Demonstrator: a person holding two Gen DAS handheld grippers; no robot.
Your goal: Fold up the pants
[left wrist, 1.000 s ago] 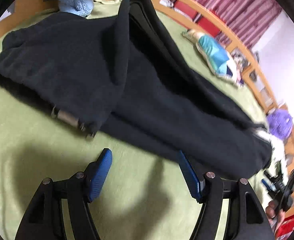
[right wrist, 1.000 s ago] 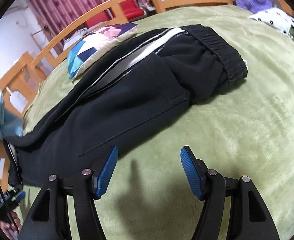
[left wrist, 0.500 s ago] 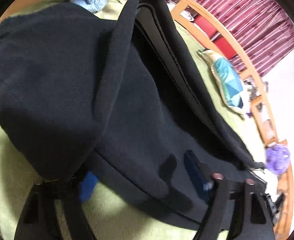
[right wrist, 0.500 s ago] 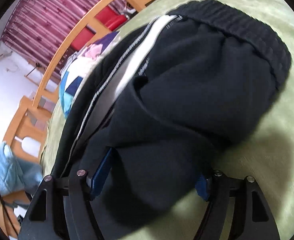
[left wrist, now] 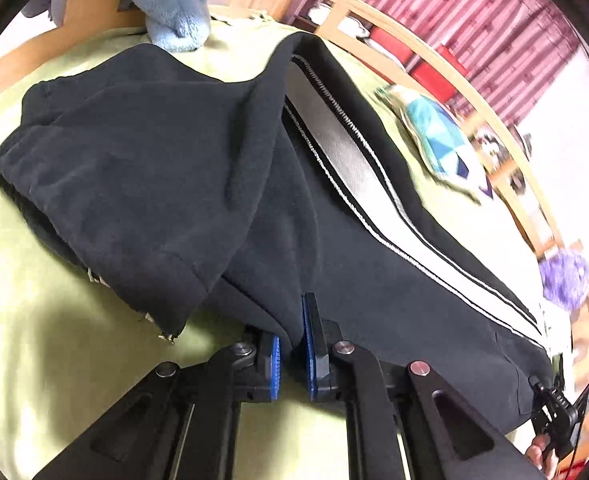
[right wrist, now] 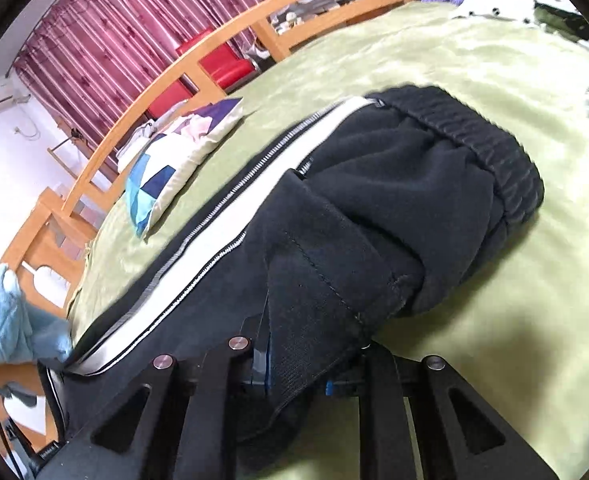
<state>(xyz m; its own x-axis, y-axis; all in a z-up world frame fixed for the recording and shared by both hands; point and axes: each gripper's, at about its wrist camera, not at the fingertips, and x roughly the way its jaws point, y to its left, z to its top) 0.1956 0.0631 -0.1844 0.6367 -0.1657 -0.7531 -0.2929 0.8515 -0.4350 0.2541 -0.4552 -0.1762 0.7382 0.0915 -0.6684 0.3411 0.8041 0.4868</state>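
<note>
The black pants lie spread across the green bed, folded lengthwise so one leg rests on the other, with a white side stripe edged in zigzag stitching running along the upper side. The left claw is pressed together on a fold of fabric at the near edge of the leg end, its blue pads gripping the cloth between them. The right claw is pinching the pants near the waist end, where a pocket flap bunches over the fingers and hides most of the pads; the ribbed elastic waistband lies just beyond, curled on the bed. No container shows in either view. Around the pants, a patchwork pillow in blue, white and purple lies on the bed beside the striped edge, apart from the cloth. A light blue plush toy sits at the bed's edge just past the leg cuffs. A purple fuzzy thing stands near the wooden bed rail, behind which hang dark red curtains. A white cloth with black spots lies at the far corner in the right wrist view.
</note>
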